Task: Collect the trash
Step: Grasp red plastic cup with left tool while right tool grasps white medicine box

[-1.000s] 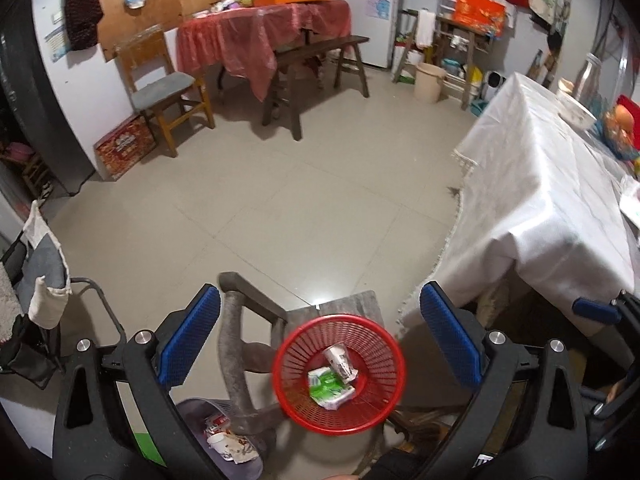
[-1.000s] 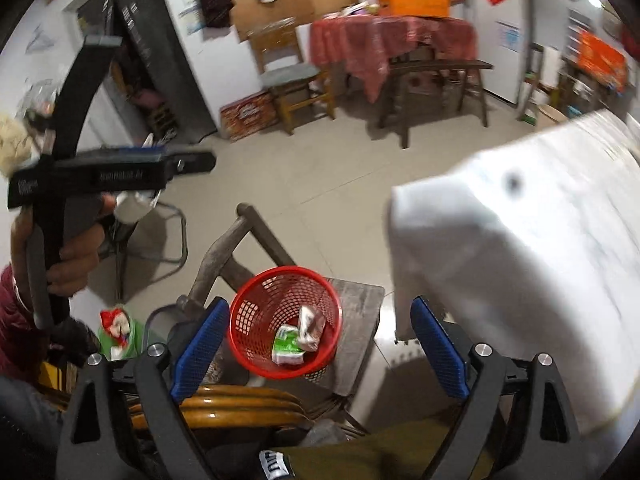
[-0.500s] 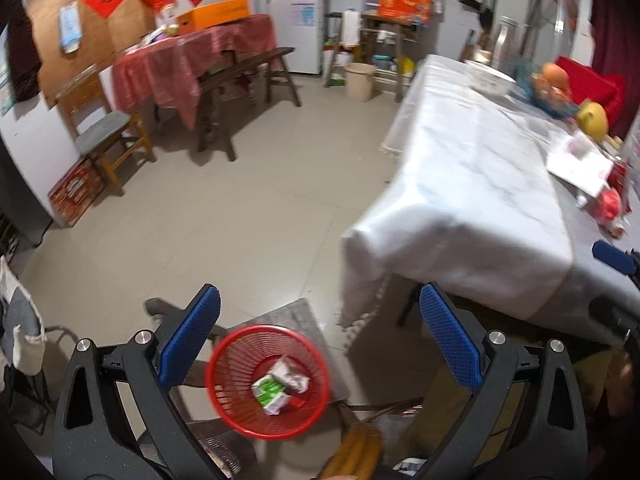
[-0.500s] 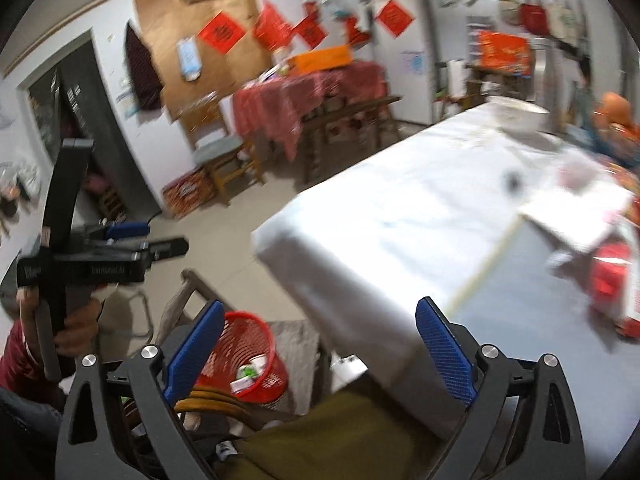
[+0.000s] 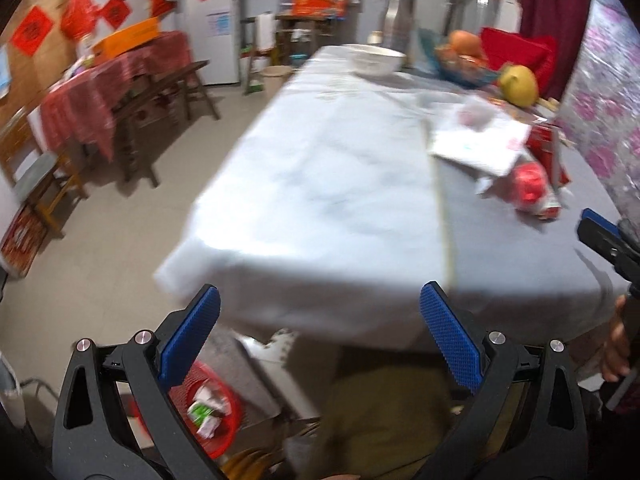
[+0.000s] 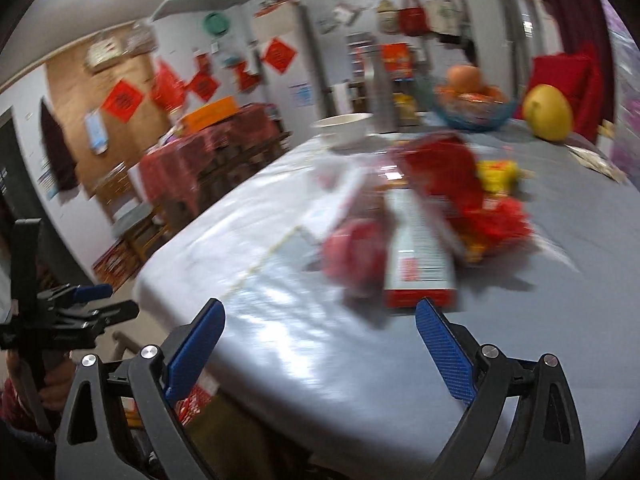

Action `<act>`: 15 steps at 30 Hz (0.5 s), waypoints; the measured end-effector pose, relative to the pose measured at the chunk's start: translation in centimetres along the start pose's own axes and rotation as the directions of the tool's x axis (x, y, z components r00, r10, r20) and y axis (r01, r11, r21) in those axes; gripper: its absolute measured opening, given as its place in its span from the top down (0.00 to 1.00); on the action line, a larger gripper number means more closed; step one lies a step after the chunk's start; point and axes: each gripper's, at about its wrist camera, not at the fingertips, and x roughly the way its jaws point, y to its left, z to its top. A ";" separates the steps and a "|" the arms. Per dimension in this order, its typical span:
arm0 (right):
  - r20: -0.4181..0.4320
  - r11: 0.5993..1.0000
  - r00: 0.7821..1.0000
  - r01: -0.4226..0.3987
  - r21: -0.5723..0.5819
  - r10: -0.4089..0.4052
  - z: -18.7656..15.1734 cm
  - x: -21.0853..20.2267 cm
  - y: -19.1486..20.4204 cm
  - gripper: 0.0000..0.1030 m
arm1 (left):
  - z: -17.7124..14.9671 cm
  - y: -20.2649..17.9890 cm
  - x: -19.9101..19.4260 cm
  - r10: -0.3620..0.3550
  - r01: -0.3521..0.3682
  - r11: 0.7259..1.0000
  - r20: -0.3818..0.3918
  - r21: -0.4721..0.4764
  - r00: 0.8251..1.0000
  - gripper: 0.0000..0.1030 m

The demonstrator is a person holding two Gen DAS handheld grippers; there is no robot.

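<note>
Facing table [image 6: 360,360], right hand-held gripper [image 6: 320,328] wide apart, empty.

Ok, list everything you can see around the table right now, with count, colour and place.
table: one, white and grey cloth, centre
bowl: one, white, far end
fruit basket: one, blue, far end
yellow fruit: one, far right
wrappers and packets: several, mostly red, blurred, on the table
red basket: one, low beside the table, holding trash
left hand-held gripper: open, empty
right hand-held gripper: open, empty

Glossy tablecloth [image 6: 320,344], red plastic mesh basket [image 5: 224,412]
</note>
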 end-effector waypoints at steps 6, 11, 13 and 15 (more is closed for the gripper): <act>0.037 0.997 0.997 0.061 0.053 -0.063 0.2 -0.5 -4.3 0.08 | 3.1 -6.7 2.5 -0.152 0.153 0.986 -0.014 0.062 0.988 0.07; 0.059 0.990 0.993 0.092 0.103 -0.099 -0.1 -1.3 -6.8 0.08 | 5.1 -12.4 4.8 -0.213 0.214 0.967 -0.024 0.140 0.977 0.07; 0.057 0.987 0.994 0.086 0.133 -0.094 -0.3 -1.3 -7.9 0.08 | 5.7 -13.5 5.6 -0.227 0.229 0.962 -0.032 0.145 0.973 0.07; 0.052 0.985 0.995 0.075 0.157 -0.084 -0.6 -1.4 -8.8 0.08 | 6.3 -14.3 6.7 -0.245 0.248 0.959 -0.039 0.138 0.969 0.07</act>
